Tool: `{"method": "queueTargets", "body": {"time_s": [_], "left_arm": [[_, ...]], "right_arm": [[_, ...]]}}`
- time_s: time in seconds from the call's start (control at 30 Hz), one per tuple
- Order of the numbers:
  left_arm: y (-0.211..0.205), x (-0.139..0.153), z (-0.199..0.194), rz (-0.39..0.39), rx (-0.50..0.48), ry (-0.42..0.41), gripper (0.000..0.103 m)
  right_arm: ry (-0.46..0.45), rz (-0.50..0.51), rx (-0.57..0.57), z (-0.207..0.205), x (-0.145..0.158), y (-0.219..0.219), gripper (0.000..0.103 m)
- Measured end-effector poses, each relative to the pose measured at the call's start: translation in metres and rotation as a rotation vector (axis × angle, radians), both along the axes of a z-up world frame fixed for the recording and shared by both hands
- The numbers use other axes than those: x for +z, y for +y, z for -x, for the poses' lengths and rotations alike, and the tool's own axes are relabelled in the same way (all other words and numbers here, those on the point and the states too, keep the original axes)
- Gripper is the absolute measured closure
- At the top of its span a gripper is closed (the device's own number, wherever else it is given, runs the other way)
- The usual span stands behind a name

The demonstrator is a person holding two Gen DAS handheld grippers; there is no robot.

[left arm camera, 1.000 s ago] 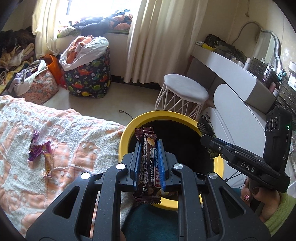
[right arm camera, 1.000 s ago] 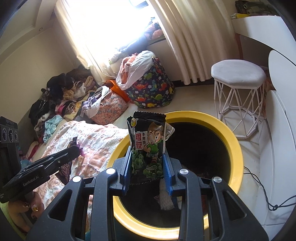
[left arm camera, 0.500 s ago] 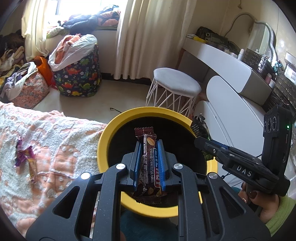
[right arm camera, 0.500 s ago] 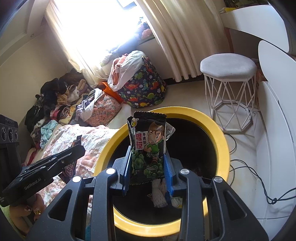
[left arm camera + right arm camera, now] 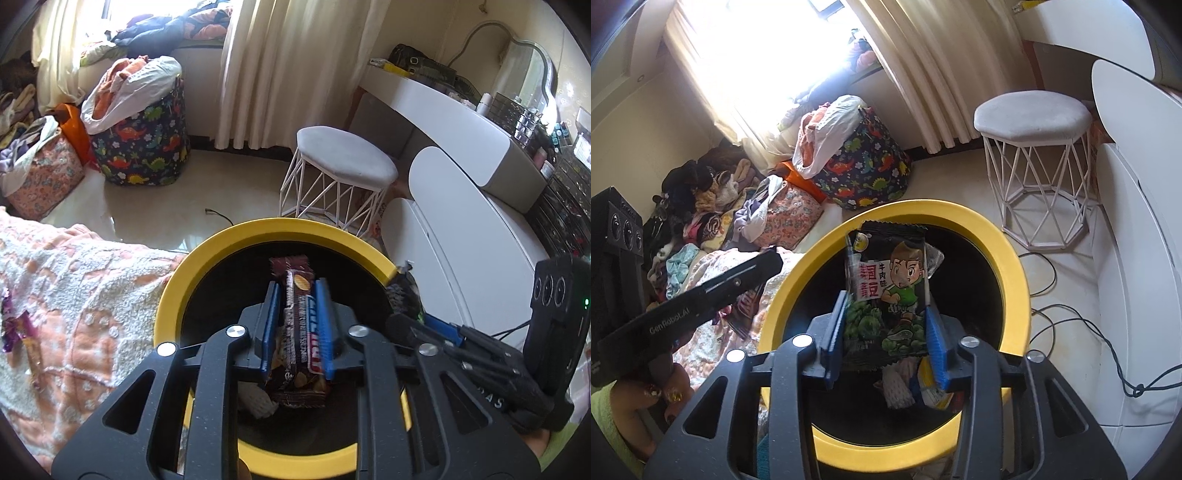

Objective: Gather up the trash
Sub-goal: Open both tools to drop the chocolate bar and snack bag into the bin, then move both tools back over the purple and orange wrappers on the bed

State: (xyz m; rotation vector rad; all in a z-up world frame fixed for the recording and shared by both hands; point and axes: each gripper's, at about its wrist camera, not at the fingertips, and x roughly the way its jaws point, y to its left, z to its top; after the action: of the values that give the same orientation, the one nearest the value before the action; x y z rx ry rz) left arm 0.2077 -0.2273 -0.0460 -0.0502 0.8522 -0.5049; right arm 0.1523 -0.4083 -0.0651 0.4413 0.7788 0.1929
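My left gripper point(image 5: 295, 291) hovers over the mouth of the yellow-rimmed black bin point(image 5: 173, 295). Its jaws are opening, and a brown snack-bar wrapper point(image 5: 297, 332) stands upright and loose between the blue pads. My right gripper point(image 5: 886, 306) is over the same bin point(image 5: 1008, 258), coming from the other side. Its jaws are opening too, with a black-and-green cartoon snack bag point(image 5: 886, 291) between pads that have drawn away from its edges. Crumpled white trash point(image 5: 895, 384) lies at the bin's bottom.
A peach and white blanket point(image 5: 74, 288) lies left of the bin, with purple wrappers point(image 5: 14, 328) on it. Behind stand a white wire stool point(image 5: 343, 170), a dinosaur-print hamper point(image 5: 144, 147), and a white vanity point(image 5: 461, 122). Cables point(image 5: 1071, 306) run across the floor.
Both grippers have moved further over the bin and sunk a little. The jaws of both have widened, loosening their hold on the brown wrapper and the cartoon bag.
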Motion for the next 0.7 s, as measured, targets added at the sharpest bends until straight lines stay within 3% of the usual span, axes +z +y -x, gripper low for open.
{"method": "queueTargets", "body": {"time_s": [0.37,0.7], "left_arm": [[0.017,0.008,0.003,0.046,0.057,-0.022,0.013],[0.048,0.022,0.016,0.057,0.131,-0.088,0.011]], "right_arm": [[-0.017,0.035,-0.021,0.000,0.004,0.001,0.046],[-0.103,0.079,-0.006,0.007,0.025,0.014,0.031]]}}
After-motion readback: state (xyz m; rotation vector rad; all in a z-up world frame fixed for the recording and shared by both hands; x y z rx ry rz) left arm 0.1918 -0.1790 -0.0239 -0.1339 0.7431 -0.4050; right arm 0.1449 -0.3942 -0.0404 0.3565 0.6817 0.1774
